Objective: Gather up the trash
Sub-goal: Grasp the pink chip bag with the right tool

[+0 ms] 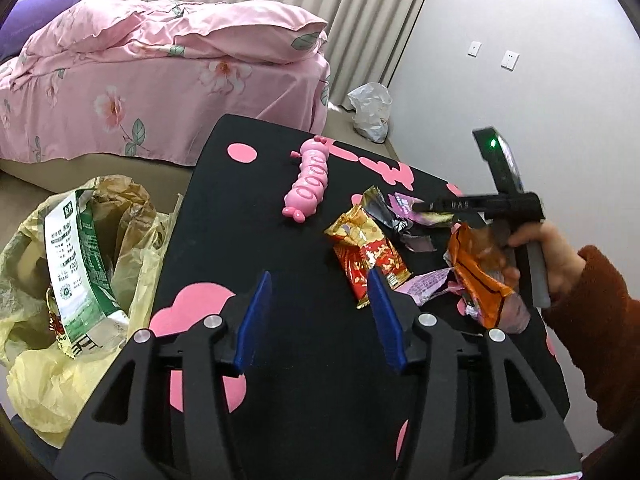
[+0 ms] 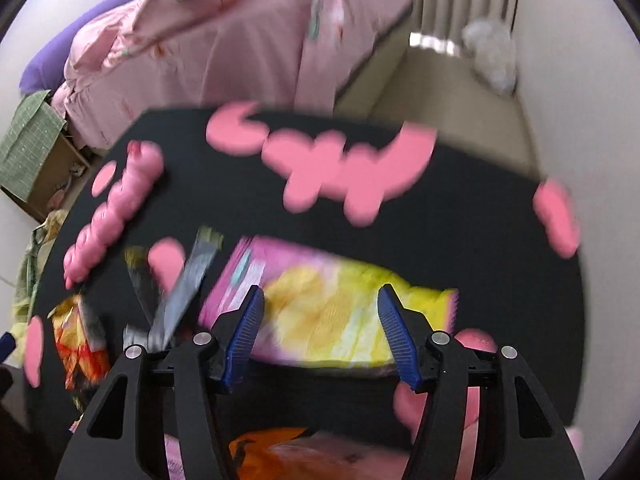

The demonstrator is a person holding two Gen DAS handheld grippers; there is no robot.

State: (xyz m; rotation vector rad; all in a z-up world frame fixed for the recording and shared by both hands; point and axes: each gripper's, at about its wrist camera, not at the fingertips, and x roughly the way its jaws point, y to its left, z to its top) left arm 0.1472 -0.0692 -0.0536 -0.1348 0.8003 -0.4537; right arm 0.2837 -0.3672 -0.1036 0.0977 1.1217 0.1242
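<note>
While both tools gape empty, the right tool (image 2: 320, 332) hovers over a pink-yellow wrapper (image 2: 332, 312).

Right wrist view motion-blurred; pink-yellow packet (image 2: 332, 312) print unreadable; orange wrapper (image 2: 272, 452) cut off by bottom edge.

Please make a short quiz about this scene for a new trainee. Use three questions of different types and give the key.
1. True or false: the left hand-held gripper holds a wrapper.
2. Where is the green and white carton? A) on the bed B) in the yellow bag C) on the black table
3. Fill in: the pink ____ toy is not trash.

Key: 1 false, its jaws are open and empty; 2 B; 3 caterpillar.
</note>
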